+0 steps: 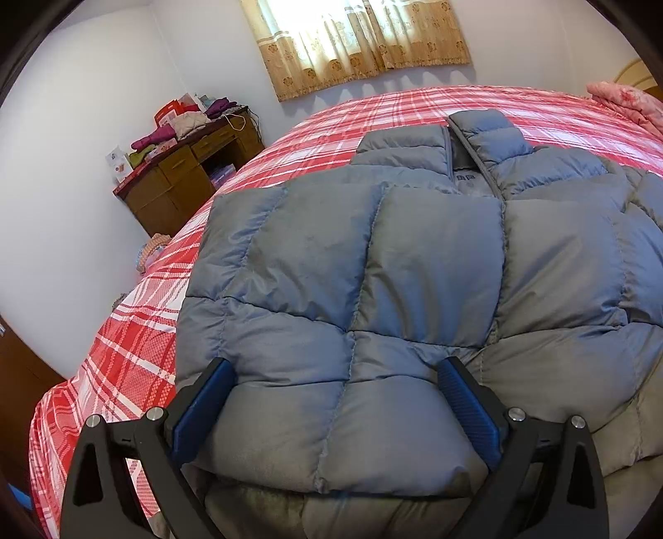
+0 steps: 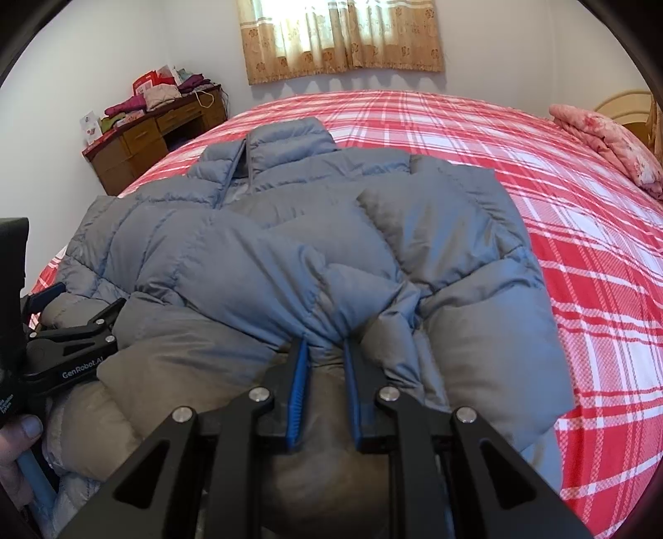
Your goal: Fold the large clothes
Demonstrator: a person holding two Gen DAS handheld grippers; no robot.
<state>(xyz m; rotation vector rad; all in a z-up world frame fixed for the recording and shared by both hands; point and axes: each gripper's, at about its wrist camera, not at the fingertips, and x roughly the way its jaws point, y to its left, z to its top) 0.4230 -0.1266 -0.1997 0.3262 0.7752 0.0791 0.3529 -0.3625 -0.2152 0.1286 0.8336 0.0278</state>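
Observation:
A grey-blue puffer jacket (image 1: 414,257) lies front up on the bed, collar toward the far wall, both sleeves folded over the chest. It also shows in the right wrist view (image 2: 257,257). My left gripper (image 1: 337,369) is open, its blue pads either side of the folded left sleeve end near the hem, not pinching it. My right gripper (image 2: 325,344) is shut on a bunched fold of the right sleeve near the jacket's lower middle. The left gripper also shows in the right wrist view (image 2: 78,307), at the left edge.
The bed (image 2: 580,248) has a red and white plaid sheet. A folded pink quilt (image 2: 613,145) lies at its far right. A wooden desk (image 1: 186,178) piled with clothes stands against the wall at left. A curtain (image 2: 344,37) hangs over the window.

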